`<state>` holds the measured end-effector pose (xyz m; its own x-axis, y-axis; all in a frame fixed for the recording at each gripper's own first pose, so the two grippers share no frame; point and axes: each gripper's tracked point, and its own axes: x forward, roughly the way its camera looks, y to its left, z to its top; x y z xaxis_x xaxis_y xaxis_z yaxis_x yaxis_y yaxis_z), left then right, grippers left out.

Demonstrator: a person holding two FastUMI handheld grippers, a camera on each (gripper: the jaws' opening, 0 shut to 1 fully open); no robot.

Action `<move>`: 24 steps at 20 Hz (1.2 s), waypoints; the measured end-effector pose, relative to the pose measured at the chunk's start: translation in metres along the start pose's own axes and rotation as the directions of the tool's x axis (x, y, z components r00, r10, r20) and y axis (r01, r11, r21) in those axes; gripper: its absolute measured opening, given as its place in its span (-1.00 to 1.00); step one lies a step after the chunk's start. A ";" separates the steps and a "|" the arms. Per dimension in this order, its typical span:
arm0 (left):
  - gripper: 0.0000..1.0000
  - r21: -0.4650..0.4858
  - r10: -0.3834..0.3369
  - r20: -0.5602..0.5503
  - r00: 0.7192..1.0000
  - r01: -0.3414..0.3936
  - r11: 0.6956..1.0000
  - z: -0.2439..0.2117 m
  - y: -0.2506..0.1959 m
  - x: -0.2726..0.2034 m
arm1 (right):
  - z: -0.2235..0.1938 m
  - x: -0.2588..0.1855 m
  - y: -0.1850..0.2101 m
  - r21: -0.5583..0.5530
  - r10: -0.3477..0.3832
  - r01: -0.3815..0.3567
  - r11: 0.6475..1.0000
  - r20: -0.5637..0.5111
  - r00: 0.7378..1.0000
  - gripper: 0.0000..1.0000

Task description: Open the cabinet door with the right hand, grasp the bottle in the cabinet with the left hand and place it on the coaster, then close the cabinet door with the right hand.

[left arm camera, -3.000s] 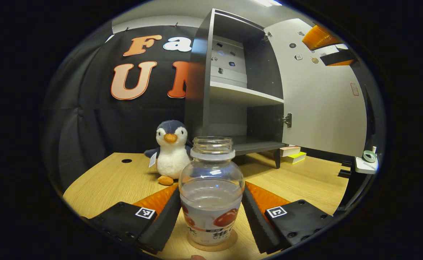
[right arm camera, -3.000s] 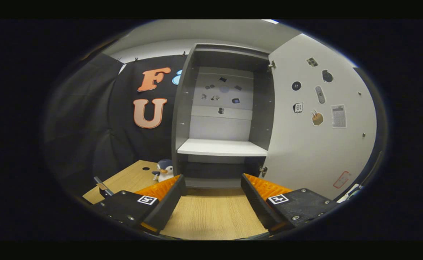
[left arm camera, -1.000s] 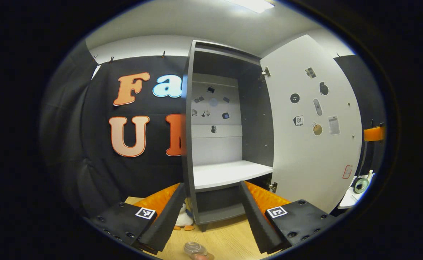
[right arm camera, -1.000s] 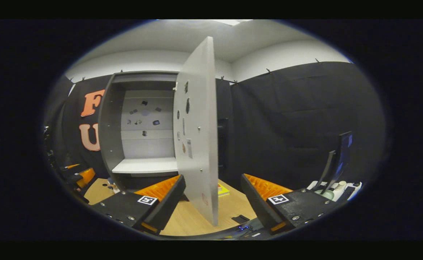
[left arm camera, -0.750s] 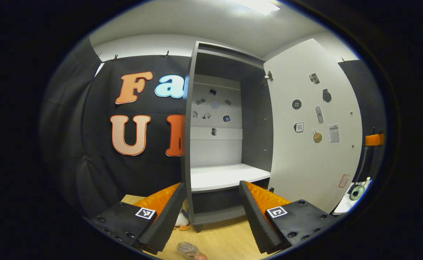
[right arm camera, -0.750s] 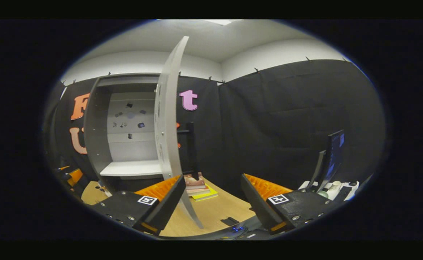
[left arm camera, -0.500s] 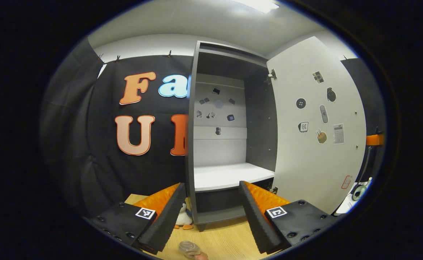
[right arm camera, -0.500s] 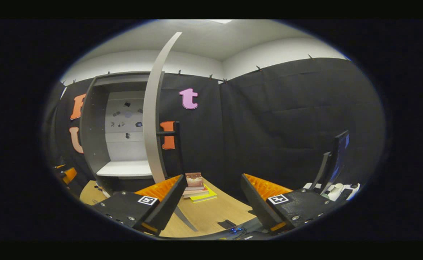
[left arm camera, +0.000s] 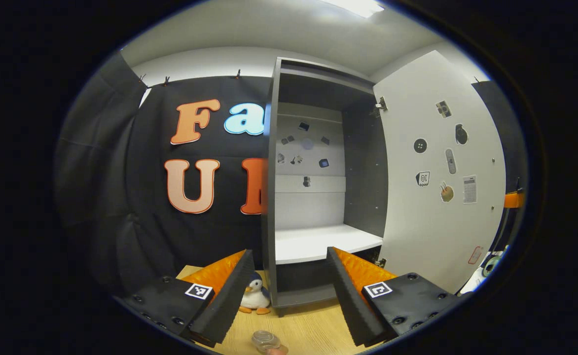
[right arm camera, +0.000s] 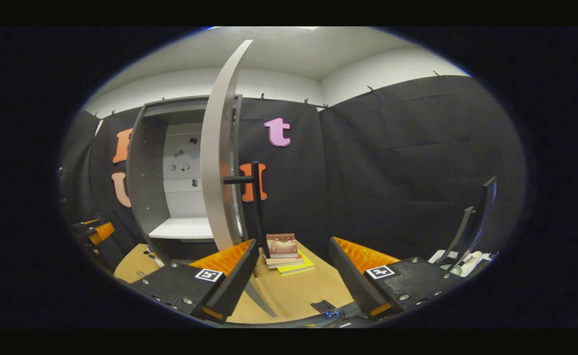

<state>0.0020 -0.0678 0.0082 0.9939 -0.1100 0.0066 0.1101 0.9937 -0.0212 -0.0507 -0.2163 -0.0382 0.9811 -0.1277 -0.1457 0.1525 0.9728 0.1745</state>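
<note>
In the left gripper view, your left gripper (left arm camera: 286, 291) hangs with jaws apart and empty; the bottle (left arm camera: 264, 340) stands at the bottom edge below them. In the right gripper view, your right gripper (right arm camera: 291, 276) is spread, the cabinet door (right arm camera: 220, 162) edge-on upper left, its vertical handle (right arm camera: 255, 207) just above your left finger.

No word or number is coming through clearly enough to read. Small picture stickers (left arm camera: 442, 162) are sitting on the inner face of the cabinet door (left arm camera: 417, 236), right of centre in the left gripper view, all too small to make out. A red-outlined sticker (left arm camera: 475, 254) is showing near the door's lower edge, its print illegible. A square black-and-white code tag (left arm camera: 198, 290) is riding on each side of the left gripper (left arm camera: 289, 256) and of the right gripper (right arm camera: 293, 244), at the bottom of each view. The covers of the books (right arm camera: 281, 246), lower middle of the right gripper view, are coming out blurred.
</note>
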 end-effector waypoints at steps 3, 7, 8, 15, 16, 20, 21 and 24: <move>0.92 -0.016 -0.001 -0.006 1.000 0.001 1.000 -0.004 0.006 0.006 | -0.002 -0.005 0.019 0.001 0.027 -0.027 1.000 -0.008 1.000 0.80; 0.89 -0.022 0.003 0.001 1.000 -0.003 1.000 -0.003 0.016 0.009 | -0.006 -0.012 0.071 0.020 0.152 -0.152 0.988 -0.019 0.988 0.80; 0.89 -0.020 0.005 0.003 1.000 -0.005 1.000 -0.002 0.020 0.010 | -0.005 -0.012 0.085 0.022 0.184 -0.184 0.983 -0.017 0.983 0.79; 0.92 -0.008 0.067 0.021 0.998 -0.066 0.998 0.002 0.060 0.013 | -0.001 0.011 0.190 0.059 0.392 -0.390 0.919 -0.010 0.920 0.71; 0.92 -0.009 0.078 0.024 0.997 -0.077 0.997 0.003 0.068 0.012 | 0.001 0.017 0.198 0.053 0.403 -0.403 0.914 -0.007 0.915 0.58; 0.92 -0.016 0.124 0.021 0.992 -0.123 0.992 0.003 0.095 0.009 | 0.003 0.028 0.241 -0.012 0.445 -0.445 0.895 -0.010 0.895 0.06; 0.92 -0.018 0.134 0.019 0.991 -0.133 0.991 0.002 0.100 0.008 | 0.004 0.029 0.246 -0.046 0.437 -0.437 0.898 -0.010 0.899 0.04; 0.92 -0.020 0.152 0.015 0.988 -0.151 0.988 -0.001 0.113 0.008 | 0.004 0.034 0.254 -0.084 0.371 -0.372 0.924 -0.026 0.928 0.00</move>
<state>0.0220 0.0435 0.0046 0.9989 0.0424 0.0179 -0.0417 0.9983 -0.0418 0.0220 0.0257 0.0056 0.9641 0.2477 -0.0955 -0.2341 0.9629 0.1341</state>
